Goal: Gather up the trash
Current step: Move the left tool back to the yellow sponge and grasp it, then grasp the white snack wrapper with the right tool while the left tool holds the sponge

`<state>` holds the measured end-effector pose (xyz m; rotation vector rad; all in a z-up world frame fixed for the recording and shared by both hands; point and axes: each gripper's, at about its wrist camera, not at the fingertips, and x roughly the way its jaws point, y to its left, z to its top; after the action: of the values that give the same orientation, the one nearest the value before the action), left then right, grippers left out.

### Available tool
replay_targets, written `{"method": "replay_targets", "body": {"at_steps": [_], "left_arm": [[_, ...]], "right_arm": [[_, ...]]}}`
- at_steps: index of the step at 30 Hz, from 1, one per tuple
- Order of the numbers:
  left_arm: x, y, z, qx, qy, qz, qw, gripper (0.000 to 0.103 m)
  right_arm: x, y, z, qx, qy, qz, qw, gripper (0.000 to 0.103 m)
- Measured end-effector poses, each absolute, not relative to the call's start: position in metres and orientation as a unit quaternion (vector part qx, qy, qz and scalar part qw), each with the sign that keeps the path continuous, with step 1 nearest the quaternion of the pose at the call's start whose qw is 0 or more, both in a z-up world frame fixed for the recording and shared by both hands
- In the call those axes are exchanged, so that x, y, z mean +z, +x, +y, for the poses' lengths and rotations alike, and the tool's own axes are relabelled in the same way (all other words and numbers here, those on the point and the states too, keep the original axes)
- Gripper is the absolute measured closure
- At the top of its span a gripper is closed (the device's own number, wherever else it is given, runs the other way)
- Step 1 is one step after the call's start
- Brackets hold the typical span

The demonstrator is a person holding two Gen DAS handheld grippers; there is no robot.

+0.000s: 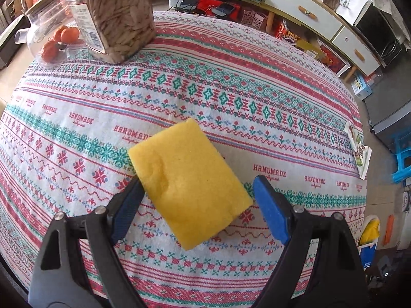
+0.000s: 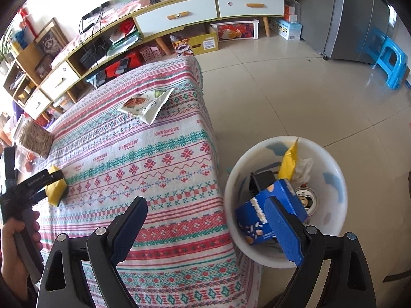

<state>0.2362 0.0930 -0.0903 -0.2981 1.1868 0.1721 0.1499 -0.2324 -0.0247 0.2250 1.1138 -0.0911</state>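
A yellow sponge [image 1: 188, 186] lies on the patterned tablecloth [image 1: 231, 97], between the blue pads of my left gripper [image 1: 197, 183], which is open around it; its left pad touches the sponge edge. In the right wrist view the sponge [image 2: 57, 190] shows at the left with the left gripper [image 2: 48, 182] over it. My right gripper [image 2: 205, 210] is open and empty, above the table's near right edge and the white bin [image 2: 236, 179]. The bin holds a blue box [image 2: 257, 218], a yellow wrapper [image 2: 289, 163], tissue and a can. A snack wrapper [image 2: 146, 104] lies at the table's far right corner; it also shows in the left wrist view [image 1: 359, 151].
A clear jar of seeds [image 1: 115, 18] and a plastic container of oranges [image 1: 55, 41] stand at the table's far left. A TV cabinet [image 2: 179, 15] runs along the wall. A blue stool [image 2: 390, 59] and a fridge [image 2: 359, 15] stand on the tiled floor.
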Motion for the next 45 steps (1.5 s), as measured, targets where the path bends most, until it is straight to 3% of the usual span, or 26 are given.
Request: {"method": "replay_targets", "body": {"at_steps": [2,9,17,23,25,32,35,37,39,45], "left_arm": [[-0.093,0.235,0.098,0.080,-0.142,0.553,0.817,0.018],[-0.089,0.226,0.105,0.059,-0.141,0.558,0.816,0.035],[-0.059,0.211,0.113,0.010,-0.147,0.542,0.827,0.037],[-0.038,0.195,0.123,-0.025,-0.168,0.530,0.831,0.037],[-0.035,0.190,0.123,-0.036,-0.174,0.531,0.828,0.037],[-0.027,0.180,0.119,-0.057,-0.188,0.532,0.824,0.037],[-0.025,0.177,0.119,-0.060,-0.188,0.531,0.824,0.036],[-0.025,0.177,0.116,-0.063,-0.188,0.532,0.823,0.036],[-0.025,0.177,0.112,-0.064,-0.188,0.533,0.822,0.036],[-0.022,0.176,0.105,-0.068,-0.186,0.531,0.824,0.036]], "right_arm": [[-0.028,0.154,-0.225,-0.042,0.104,0.529,0.841,0.010],[-0.030,0.174,-0.201,-0.009,0.110,0.537,0.836,0.010],[-0.021,0.223,-0.197,-0.004,0.120,0.529,0.840,0.010],[-0.047,0.270,-0.202,0.006,0.185,0.523,0.832,0.013],[-0.057,0.282,-0.204,0.010,0.204,0.523,0.828,0.030],[-0.080,0.312,-0.212,0.024,0.257,0.515,0.818,0.045],[-0.087,0.317,-0.211,0.026,0.270,0.513,0.814,0.057],[-0.090,0.318,-0.210,0.027,0.272,0.517,0.811,0.074],[-0.092,0.316,-0.210,0.031,0.272,0.521,0.808,0.084],[-0.080,0.296,-0.208,0.050,0.269,0.515,0.812,0.090]]}}
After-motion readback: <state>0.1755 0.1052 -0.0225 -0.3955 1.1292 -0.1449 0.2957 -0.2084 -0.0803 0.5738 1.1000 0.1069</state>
